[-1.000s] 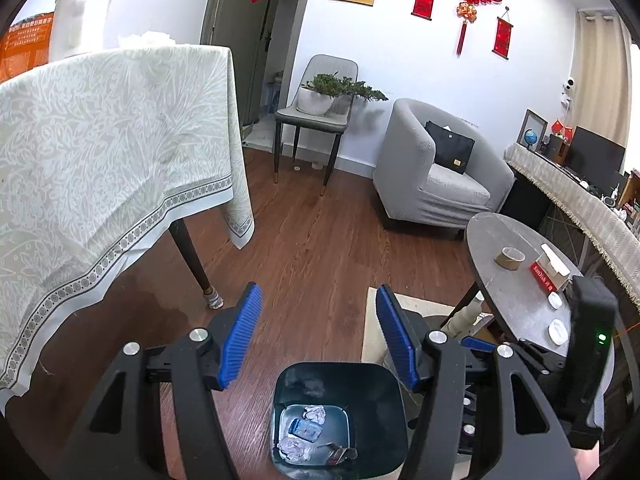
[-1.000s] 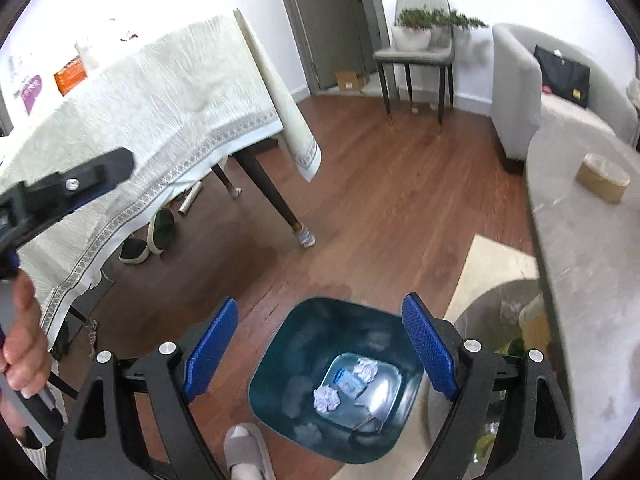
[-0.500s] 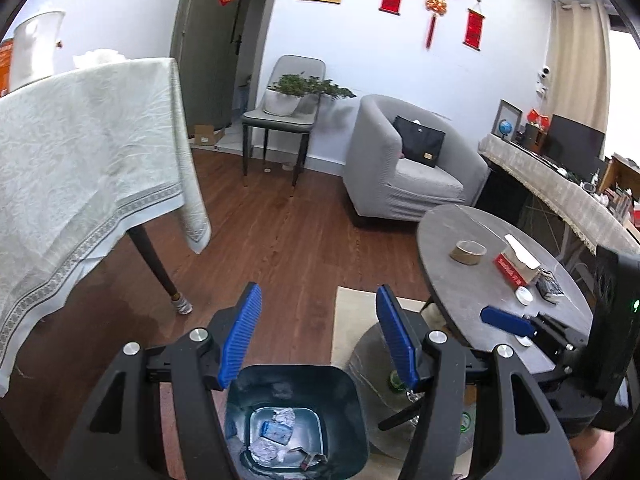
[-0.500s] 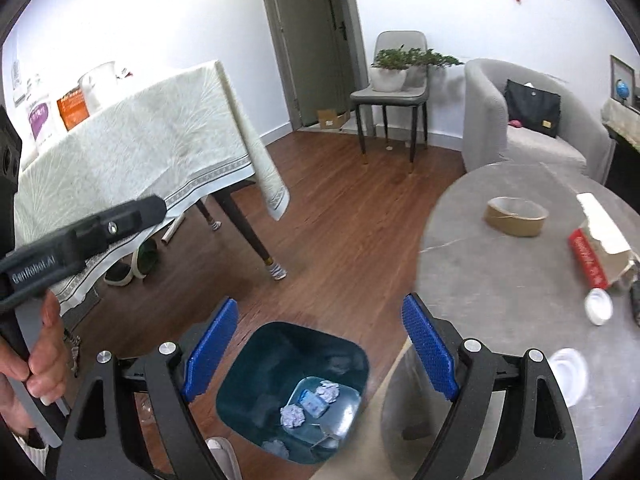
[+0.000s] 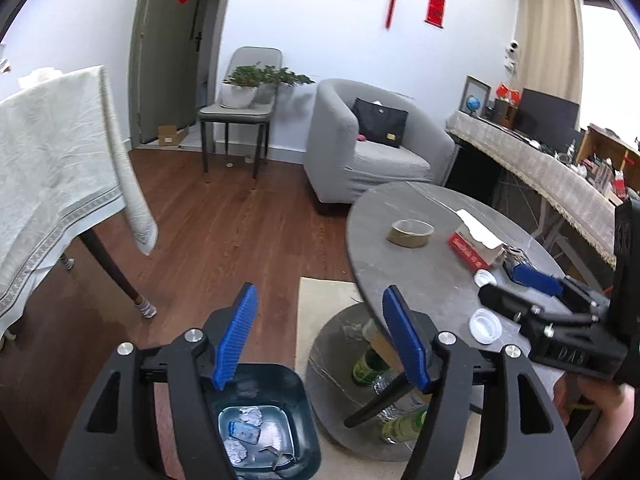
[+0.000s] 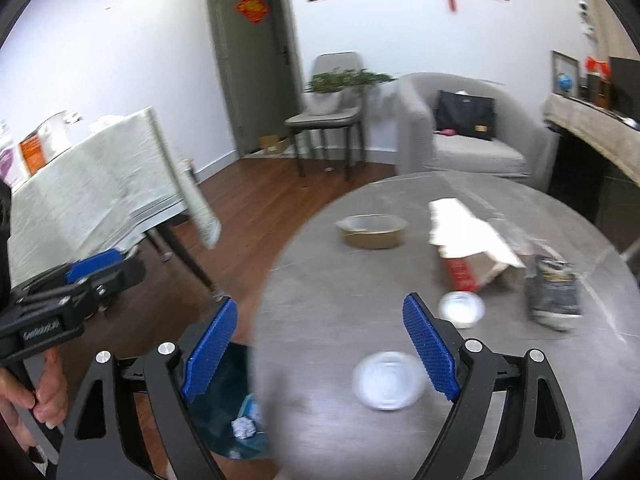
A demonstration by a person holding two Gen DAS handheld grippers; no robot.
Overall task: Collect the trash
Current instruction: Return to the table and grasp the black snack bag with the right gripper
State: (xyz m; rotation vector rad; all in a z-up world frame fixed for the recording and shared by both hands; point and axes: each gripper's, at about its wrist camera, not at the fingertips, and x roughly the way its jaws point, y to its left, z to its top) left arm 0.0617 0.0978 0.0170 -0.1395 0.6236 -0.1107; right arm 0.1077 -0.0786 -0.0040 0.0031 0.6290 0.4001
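A dark teal trash bin (image 5: 302, 416) stands on the floor with crumpled paper (image 5: 249, 416) and a blue wrapper inside. My left gripper (image 5: 320, 340) hangs above its right rim; its jaws are opening, with nothing between them. My right gripper (image 6: 320, 346) is over the round grey table (image 6: 320, 288); its jaws are opening too and hold nothing. A white plastic lid (image 6: 388, 380) lies on the table just below its right pad. A second lid (image 6: 460, 308), a dark crumpled packet (image 6: 554, 292) and a torn red box (image 6: 468, 252) lie farther on.
A tape roll (image 5: 410, 233) sits on the table's far side. Bottles (image 5: 368, 364) stand around the table's foot on a beige rug. A cloth-covered table (image 5: 52, 168) is at the left, an armchair (image 5: 372, 148) and a chair with a plant (image 5: 240, 104) behind.
Both views have swung right, away from the bin and toward the round table. The right gripper has come over the tabletop and the lids. Both pairs of jaws stand slightly wider.
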